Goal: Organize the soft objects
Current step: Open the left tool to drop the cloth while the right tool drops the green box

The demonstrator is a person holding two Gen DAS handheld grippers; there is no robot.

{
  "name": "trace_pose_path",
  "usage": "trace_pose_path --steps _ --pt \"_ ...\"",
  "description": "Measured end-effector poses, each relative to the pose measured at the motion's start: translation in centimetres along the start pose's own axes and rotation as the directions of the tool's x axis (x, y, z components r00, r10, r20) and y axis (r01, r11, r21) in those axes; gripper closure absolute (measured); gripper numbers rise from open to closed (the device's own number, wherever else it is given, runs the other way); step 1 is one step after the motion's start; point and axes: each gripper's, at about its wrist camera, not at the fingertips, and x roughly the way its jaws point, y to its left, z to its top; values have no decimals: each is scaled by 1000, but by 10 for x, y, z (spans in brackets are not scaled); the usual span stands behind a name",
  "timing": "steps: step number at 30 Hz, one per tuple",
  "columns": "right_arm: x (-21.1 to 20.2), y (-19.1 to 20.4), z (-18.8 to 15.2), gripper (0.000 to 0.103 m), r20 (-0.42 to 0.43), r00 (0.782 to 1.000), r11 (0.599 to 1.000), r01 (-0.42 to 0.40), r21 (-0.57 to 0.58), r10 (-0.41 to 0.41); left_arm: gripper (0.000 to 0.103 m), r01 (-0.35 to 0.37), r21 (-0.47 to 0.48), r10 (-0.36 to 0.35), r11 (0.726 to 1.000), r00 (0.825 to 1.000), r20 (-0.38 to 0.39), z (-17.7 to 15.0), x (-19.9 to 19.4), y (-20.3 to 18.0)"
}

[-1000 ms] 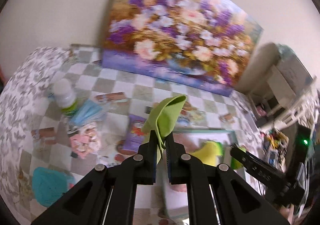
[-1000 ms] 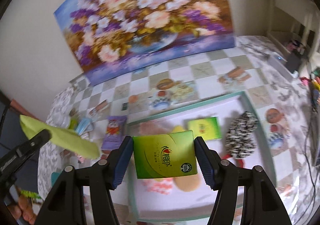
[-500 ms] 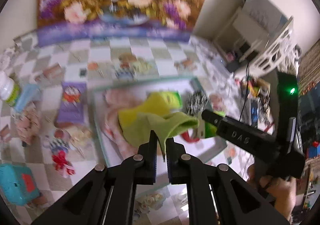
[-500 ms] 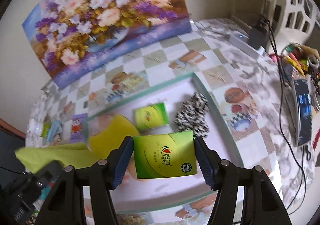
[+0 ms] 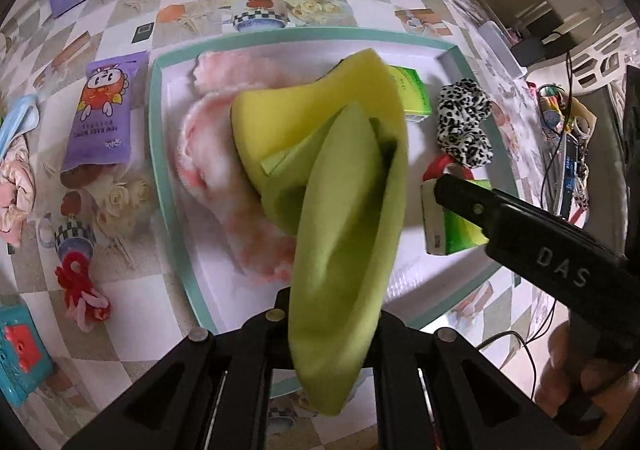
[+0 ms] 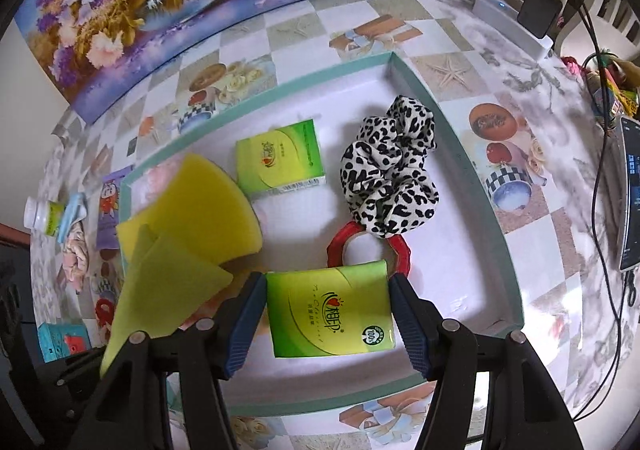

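We see both tools over the tray (image 6: 476, 185) on the bench: the left tool (image 5: 332, 314), pressed together, pinches a green cloth (image 5: 344, 234) hanging above the yellow sponge (image 6: 192, 205) — the right tool (image 6: 326, 314) clamps a tissue pack (image 6: 330, 314), bare tray floor directly below.

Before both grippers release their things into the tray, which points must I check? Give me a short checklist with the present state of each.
1. Left gripper shut on the green cloth: ok.
2. Right gripper clamped on the held tissue pack from both sides: ok.
3. Both loads above the teal tray, not the tablecloth: ok.
4. Bare tray floor under the held tissue pack: ok, white floor shows in front of it; the red ring lies close behind.
5. Free spot under the green cloth: not ok, the yellow sponge and pink fluffy cloth lie below it.
6. Height of either load above the tray: cannot tell.
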Motion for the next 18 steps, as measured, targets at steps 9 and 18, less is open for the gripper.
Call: trace_pose_path --steps 9,18 --pt "-13 5 4 35 38 999 1000 8 -9 -7 64 13 40 -16 999 998 58 -2 -30 -11" --pt "-29 11 5 35 93 996 1000 6 -25 -4 60 -6 8 5 1000 987 159 4 -60 -2"
